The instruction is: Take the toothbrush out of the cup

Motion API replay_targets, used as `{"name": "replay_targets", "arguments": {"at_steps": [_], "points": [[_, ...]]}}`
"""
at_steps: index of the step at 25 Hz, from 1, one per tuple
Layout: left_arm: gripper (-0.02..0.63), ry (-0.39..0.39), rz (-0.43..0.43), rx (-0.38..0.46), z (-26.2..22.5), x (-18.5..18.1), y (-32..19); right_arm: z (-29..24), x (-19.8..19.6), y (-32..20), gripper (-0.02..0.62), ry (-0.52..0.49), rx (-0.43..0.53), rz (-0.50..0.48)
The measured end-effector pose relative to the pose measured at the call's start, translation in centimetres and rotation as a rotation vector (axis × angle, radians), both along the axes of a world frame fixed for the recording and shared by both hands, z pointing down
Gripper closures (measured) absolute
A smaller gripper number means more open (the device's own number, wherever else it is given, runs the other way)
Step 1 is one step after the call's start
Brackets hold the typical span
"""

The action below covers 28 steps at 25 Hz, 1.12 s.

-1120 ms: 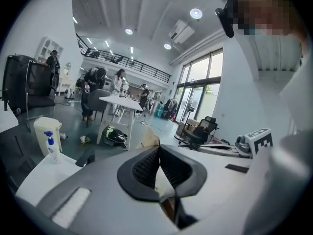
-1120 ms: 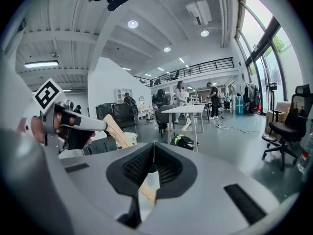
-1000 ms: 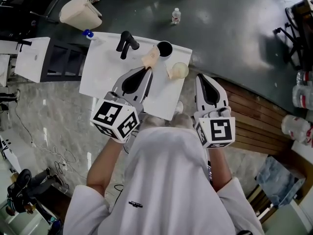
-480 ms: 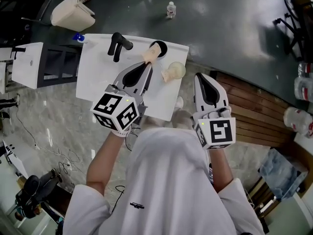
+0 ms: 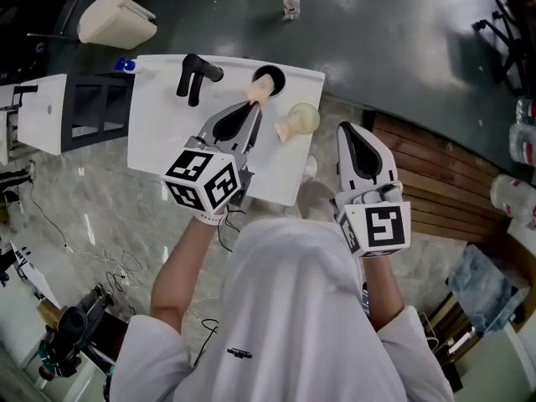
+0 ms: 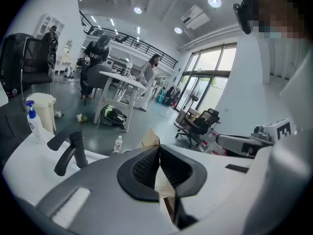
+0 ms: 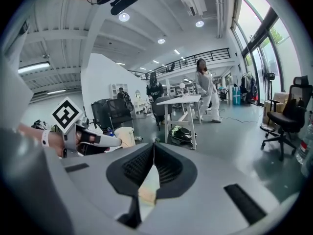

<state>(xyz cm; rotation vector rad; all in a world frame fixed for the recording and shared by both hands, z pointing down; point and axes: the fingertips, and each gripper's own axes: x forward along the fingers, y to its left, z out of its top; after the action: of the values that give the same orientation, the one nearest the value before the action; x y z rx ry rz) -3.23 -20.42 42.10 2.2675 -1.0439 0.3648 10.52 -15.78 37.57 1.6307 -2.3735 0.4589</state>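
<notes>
Toothbrush clamped in left gripper by black cup, faucet near; right gripper closed.

The beige toothbrush, clamped in the left hand-held gripper, tilts just beside the black cup.

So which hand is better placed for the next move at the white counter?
Left. The left gripper is over the white counter, jaws shut on a beige piece, close beside the pale cup. The right gripper hangs off the counter's edge, jaws shut on nothing.
</notes>
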Motion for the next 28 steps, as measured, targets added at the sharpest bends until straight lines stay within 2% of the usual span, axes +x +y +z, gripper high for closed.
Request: {"name": "replay_targets", "arguments": {"at_steps": [11,21,28], "points": [[0.598,-0.014,0.015,-0.055,3.9,-0.2,-1.0,1.6,-0.4,-0.5,0.588,0.007,-0.038,-0.001],[0.598,-0.056,0.021,-0.051,5.8,-0.2,-1.8,2.2,-1.3,-0.6,0.588,0.004,-0.047,-0.01],[0.597,-0.054,0.014,-0.024,5.3,-0.3,-1.7,1.7,-1.5,-0.2,0.588,0.001,-0.035,-0.005]]}}
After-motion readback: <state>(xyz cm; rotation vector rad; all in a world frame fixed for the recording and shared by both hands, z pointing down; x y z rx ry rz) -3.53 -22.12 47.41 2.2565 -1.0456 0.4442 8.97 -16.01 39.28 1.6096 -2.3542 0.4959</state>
